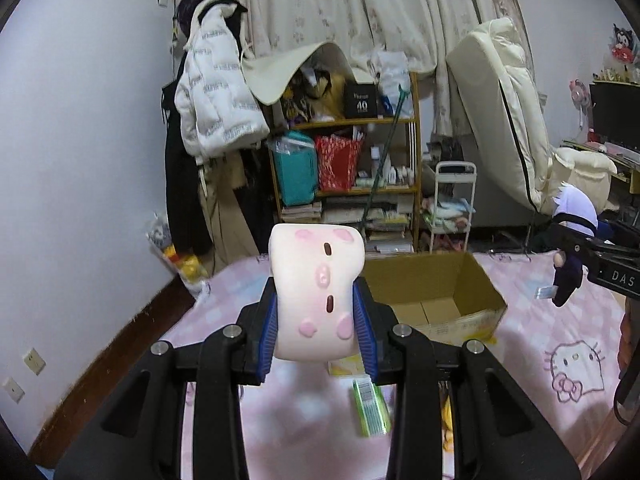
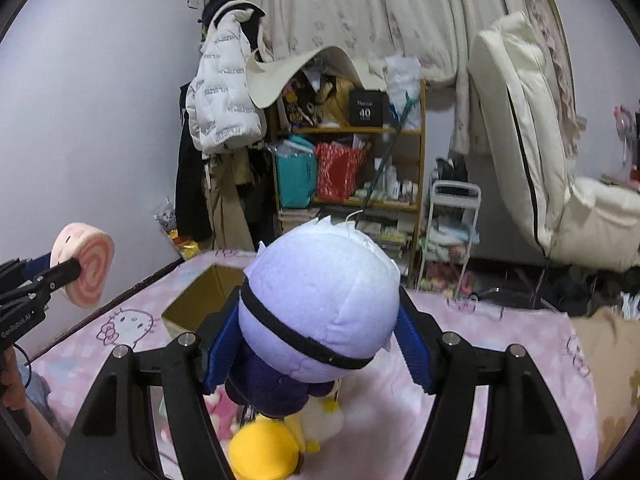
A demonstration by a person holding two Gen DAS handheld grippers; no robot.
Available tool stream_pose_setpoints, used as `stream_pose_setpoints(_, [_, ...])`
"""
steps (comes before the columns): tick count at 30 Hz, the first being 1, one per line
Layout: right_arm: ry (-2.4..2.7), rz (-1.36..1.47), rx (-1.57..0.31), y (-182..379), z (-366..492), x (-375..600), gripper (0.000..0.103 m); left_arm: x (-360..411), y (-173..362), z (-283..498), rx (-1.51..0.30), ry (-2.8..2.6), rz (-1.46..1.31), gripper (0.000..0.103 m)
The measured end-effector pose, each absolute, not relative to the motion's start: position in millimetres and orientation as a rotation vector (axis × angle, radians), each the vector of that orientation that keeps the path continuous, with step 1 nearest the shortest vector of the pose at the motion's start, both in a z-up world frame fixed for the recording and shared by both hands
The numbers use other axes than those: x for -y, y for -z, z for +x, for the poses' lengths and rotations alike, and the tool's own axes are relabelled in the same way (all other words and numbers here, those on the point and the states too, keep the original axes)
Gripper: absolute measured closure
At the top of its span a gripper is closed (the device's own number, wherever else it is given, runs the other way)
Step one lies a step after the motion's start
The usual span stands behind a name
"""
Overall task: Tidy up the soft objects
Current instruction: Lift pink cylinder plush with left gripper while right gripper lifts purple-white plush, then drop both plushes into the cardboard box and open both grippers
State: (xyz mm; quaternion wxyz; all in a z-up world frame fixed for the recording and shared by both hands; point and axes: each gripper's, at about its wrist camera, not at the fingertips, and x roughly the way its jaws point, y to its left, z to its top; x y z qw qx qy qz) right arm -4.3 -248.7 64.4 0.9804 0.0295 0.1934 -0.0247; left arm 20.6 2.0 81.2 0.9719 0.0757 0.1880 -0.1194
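Left wrist view. The left gripper (image 1: pixel 318 312) is clenched on a soft pale-pink swirl-roll cushion with a small face of darker pink blobs (image 1: pixel 316 292); the cushion is pressed between the two blue ribbed pads (image 1: pixel 269 332) and is held clear of the pink chequered cartoon-cat blanket (image 1: pixel 560 344). An open brown cardboard box (image 1: pixel 436 292) is seen just ahead of the gripper and slightly to its right, resting on the blanket. A green-and-white flat packet (image 1: pixel 370 408) lies on the blanket directly below the gripper. At far right the right gripper (image 1: pixel 576 252) is seen side-on, with a plush doll with pale lilac head and dark navy body (image 1: pixel 572 208) in its grasp.

Right wrist view. The right gripper (image 2: pixel 316 344) is closed around the plush doll (image 2: pixel 320 308), grasped at the neck region beneath the round head, which is crossed by a black band; the doll is held off the blanket (image 2: pixel 500 344). The cardboard box (image 2: pixel 200 300) stands ahead and to the left, partly hidden by the doll. A yellow plush toy (image 2: pixel 264 448) lies on the blanket below the gripper. At far left the left gripper (image 2: pixel 60 272) is seen holding the roll cushion (image 2: pixel 86 268), its pink-and-white spiral end facing the camera.
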Motion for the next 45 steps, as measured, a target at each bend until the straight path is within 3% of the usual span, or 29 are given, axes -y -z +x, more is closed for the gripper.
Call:
stream_pose_setpoints(11, [0.059,0.033,-0.284,-90,32,247,0.029,16,-115,64,-0.294,0.281,0.11,0.069])
stream_pose_setpoints(38, [-0.065,0.184,-0.426,10,101,269,0.028,67,2,133,-0.509,0.394,0.206,0.066])
stream_pose_setpoints(45, [-0.096,0.193,-0.497,25,110,265,0.023,67,15,141,-0.56,0.349,0.219,0.06])
